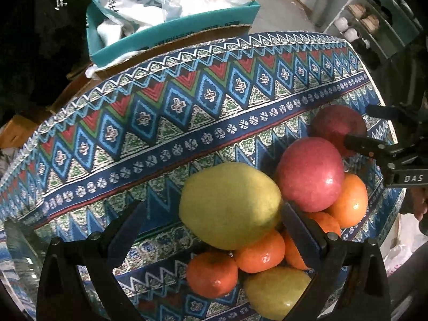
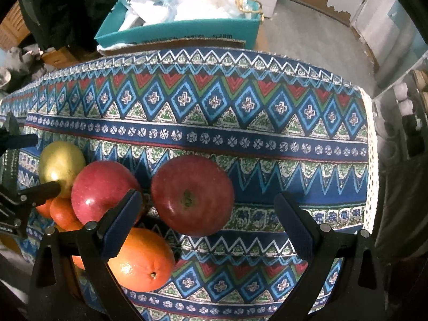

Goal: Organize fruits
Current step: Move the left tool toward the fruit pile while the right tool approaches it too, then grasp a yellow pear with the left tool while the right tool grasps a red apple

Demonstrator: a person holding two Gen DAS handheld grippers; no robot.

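Fruit lies heaped on the patterned tablecloth (image 1: 187, 123) that covers the table, and both grippers hang released above it, grasping nothing. Nearest in the left wrist view, the left gripper (image 1: 214, 232) spreads its fingers either side of the pile: a yellow-green pear (image 1: 275, 291) sits at the near edge, a tangerine (image 1: 211, 274) just to its left, and a second tangerine (image 1: 260, 251) touching both. Behind them a larger pear (image 1: 230, 204) rests on top of the tangerines, between the fingers. To its right a red apple (image 1: 310, 174) leans against it, with an orange (image 1: 350, 200) tucked against the apple's right side. Farther right, a second red apple (image 1: 334, 123) lies beyond the right gripper's black fingers (image 1: 358, 144), which reach in from the right edge. In the right wrist view, the right gripper (image 2: 208, 224) frames that second apple (image 2: 192, 195), stem hollow facing the camera, with the orange (image 2: 144, 260) near and left, touching the left finger's pad. Beyond the table's far edge stands a teal box (image 2: 187, 30) stuffed with plastic bags (image 2: 203, 2).
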